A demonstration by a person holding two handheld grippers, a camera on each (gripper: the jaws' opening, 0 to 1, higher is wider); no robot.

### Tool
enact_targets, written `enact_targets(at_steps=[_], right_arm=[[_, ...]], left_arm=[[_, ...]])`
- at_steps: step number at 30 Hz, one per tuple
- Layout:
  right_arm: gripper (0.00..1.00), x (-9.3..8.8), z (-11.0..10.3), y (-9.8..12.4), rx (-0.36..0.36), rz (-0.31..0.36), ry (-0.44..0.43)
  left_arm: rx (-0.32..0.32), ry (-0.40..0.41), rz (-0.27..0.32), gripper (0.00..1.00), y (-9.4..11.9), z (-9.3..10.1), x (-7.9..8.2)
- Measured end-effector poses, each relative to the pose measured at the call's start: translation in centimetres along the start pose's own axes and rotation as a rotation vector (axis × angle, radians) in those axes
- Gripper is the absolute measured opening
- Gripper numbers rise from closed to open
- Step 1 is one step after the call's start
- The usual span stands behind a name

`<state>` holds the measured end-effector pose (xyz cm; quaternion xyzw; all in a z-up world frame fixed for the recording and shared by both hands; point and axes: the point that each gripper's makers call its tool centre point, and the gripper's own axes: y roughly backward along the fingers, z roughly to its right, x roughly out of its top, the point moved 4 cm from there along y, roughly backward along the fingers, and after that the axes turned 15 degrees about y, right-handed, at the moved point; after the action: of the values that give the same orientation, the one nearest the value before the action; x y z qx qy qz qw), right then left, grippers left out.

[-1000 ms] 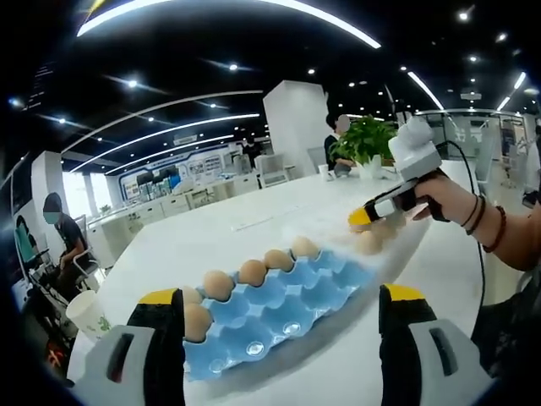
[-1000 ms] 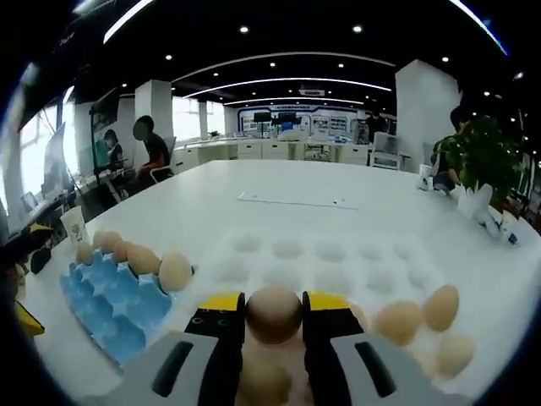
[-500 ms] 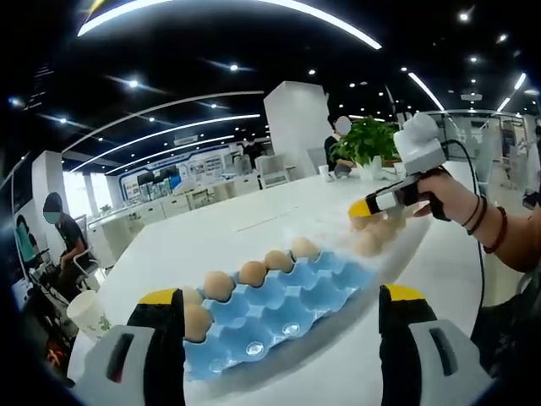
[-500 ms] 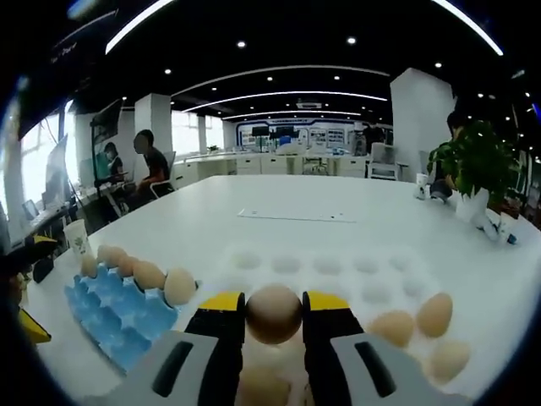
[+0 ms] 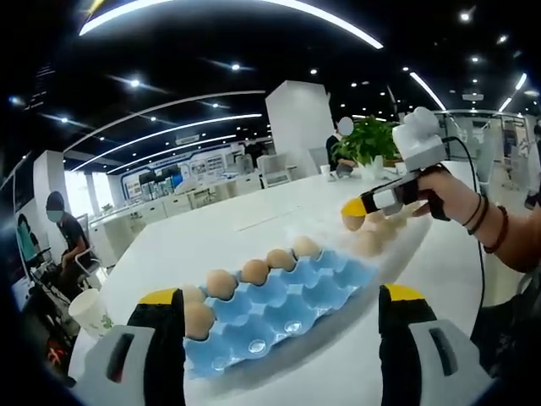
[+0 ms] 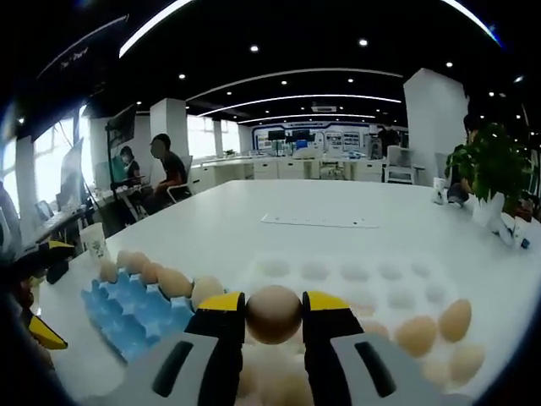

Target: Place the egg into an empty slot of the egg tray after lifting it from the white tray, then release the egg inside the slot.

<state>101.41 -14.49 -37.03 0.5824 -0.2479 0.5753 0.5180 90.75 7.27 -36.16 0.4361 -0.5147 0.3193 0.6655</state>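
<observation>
Your right gripper [image 6: 274, 315] clenches an egg [image 6: 274, 313] above the white tray [image 6: 372, 283].
Your left gripper [image 5: 283, 338] is released, jaws wide, by the blue tray [image 5: 287, 309].

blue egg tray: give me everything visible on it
The blue egg tray looks like moulded glossy plastic with rows of cup slots. It lies flat on the white table. Five brown eggs fill the row along one long edge; its other slots visible are empty. The left gripper hangs open before it, not touching.
</observation>
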Motion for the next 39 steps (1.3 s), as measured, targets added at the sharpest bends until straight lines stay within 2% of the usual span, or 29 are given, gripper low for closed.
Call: enact_targets(at_steps=[12, 15, 28, 39], right_arm=[[0.27, 1.6, -3.0, -0.9, 0.077, 0.032, 0.032], [0.27, 2.0, -4.2, -1.2, 0.115, 0.04, 0.03], [0.27, 3.0, -7.7, -2.2, 0.211, 0.055, 0.074], [0.27, 4.0, -10.8, -3.0, 0.302, 0.101, 0.117]], left_arm=[[0.006, 0.004, -0.004, 0.98, 0.2, -0.1, -0.2], [0.006, 0.006, -0.003, 0.98, 0.2, -0.1, -0.2], [0.011, 0.014, 0.002, 0.98, 0.1, -0.4, 0.0], [0.018, 0.012, -0.009, 0.98, -0.2, -0.5, 0.0]])
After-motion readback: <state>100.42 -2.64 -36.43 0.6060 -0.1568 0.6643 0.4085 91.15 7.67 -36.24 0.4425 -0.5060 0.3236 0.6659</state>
